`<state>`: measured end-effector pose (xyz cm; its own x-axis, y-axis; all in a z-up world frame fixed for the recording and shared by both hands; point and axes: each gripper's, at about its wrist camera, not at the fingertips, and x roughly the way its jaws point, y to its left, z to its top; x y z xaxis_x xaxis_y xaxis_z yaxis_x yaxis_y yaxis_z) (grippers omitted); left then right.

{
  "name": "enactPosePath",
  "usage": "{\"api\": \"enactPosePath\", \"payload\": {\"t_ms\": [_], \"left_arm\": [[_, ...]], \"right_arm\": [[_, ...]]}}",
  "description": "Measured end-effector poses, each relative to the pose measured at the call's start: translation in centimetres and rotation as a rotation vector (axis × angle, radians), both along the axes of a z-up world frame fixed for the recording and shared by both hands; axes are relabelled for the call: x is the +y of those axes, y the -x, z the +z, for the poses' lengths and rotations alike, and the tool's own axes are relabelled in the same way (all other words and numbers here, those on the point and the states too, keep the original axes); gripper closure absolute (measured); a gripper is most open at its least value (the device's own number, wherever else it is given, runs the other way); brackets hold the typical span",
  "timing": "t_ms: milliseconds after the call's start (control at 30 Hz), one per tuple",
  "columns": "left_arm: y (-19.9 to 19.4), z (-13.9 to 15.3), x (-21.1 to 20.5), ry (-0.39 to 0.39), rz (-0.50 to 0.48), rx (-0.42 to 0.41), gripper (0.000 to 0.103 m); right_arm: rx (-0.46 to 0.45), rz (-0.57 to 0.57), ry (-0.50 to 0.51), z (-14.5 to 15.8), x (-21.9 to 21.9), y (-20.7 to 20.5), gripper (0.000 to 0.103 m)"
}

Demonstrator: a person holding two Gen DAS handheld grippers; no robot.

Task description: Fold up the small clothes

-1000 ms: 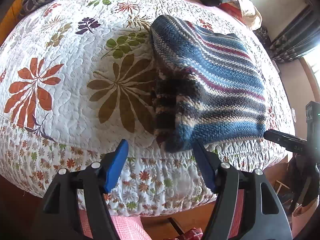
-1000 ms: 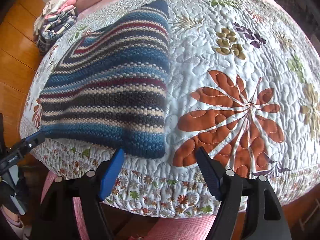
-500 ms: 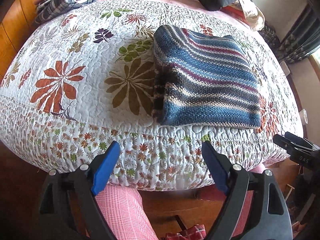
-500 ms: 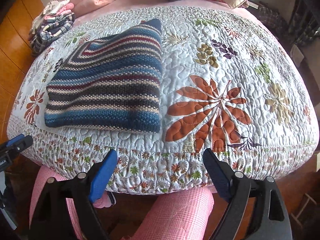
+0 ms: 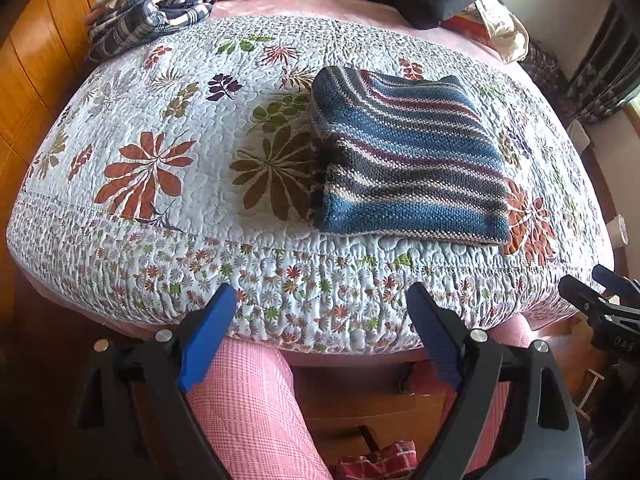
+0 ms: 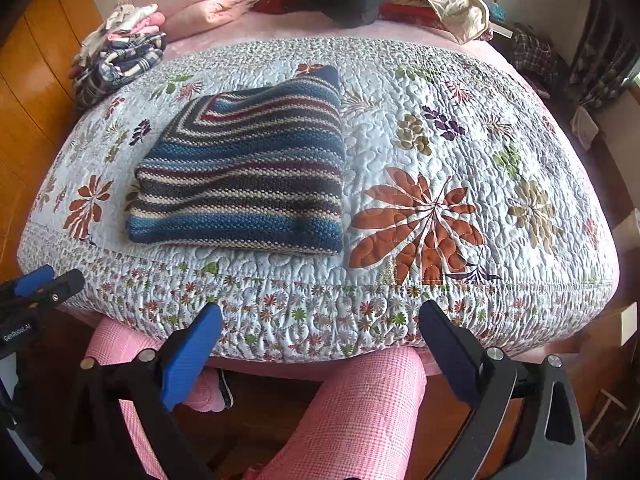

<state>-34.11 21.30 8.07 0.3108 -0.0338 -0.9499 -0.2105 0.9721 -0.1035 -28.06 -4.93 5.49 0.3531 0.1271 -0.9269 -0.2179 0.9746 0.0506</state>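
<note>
**Striped knit lies folded; both tongs hang open and empty off the near edge**

The striped knit (image 5: pixel 404 164) lies as a neat rectangle on the flowered quilt (image 5: pixel 168 148), close to the near edge of the bed. In the left view it sits right of the middle; in the right view it sits left of the middle, so it lies between the two tools. Its layers look stacked, with the open ends showing along its left side.

The left tongs (image 5: pixel 322 334) hover off the near edge of the quilt, over the person's pink-checked trouser legs (image 5: pixel 256 408). Their blue pads stand wide apart and hold nothing. The right tongs (image 6: pixel 320 344) hang in the same way, spread wide and empty, well apart from the knit.

The fold on this piece looks finished, so the step in hand is likely to leave it be or to move it to a pile. A bundle of plaid and pink clothes (image 6: pixel 120 52) lies at the far left corner. If the knit is to be moved, it would do best to grip both short sides at once, pinching through all layers, and to lift level so the stack does not slide open. A single grip on the top layer risks undoing the fold.
</note>
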Motion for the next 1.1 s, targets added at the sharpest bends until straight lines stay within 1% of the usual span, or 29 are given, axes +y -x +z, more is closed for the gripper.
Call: {"api": "enactPosePath", "payload": {"t_ms": [100, 233, 433, 600, 800, 1100], "left_arm": [[0.5, 0.6, -0.1, -0.001, 0.0, -0.008, 0.017], [1.1, 1.5, -0.3, -0.031, 0.0, -0.024, 0.017], [1.7, 2.8, -0.5, -0.07, -0.005, -0.045, 0.015], [1.6, 3.3, -0.7, -0.1, -0.017, -0.049, 0.014], [1.3, 3.3, -0.9, -0.098, -0.014, -0.045, 0.014], [0.7, 3.2, -1.6, -0.134, -0.036, -0.046, 0.014]], "right_arm": [[-0.01, 0.008, -0.02, 0.8, 0.5, 0.4, 0.004], [-0.023, 0.012, -0.039, 2.0, 1.2, 0.9, 0.004], [-0.05, 0.009, -0.011, 3.2, 1.7, 1.3, 0.004], [-0.062, 0.008, -0.005, 3.9, 1.7, 1.3, 0.004], [-0.066, 0.015, 0.013, 3.9, 1.8, 1.0, 0.004], [-0.043, 0.007, -0.011, 3.1, 1.7, 0.2, 0.004]]}}
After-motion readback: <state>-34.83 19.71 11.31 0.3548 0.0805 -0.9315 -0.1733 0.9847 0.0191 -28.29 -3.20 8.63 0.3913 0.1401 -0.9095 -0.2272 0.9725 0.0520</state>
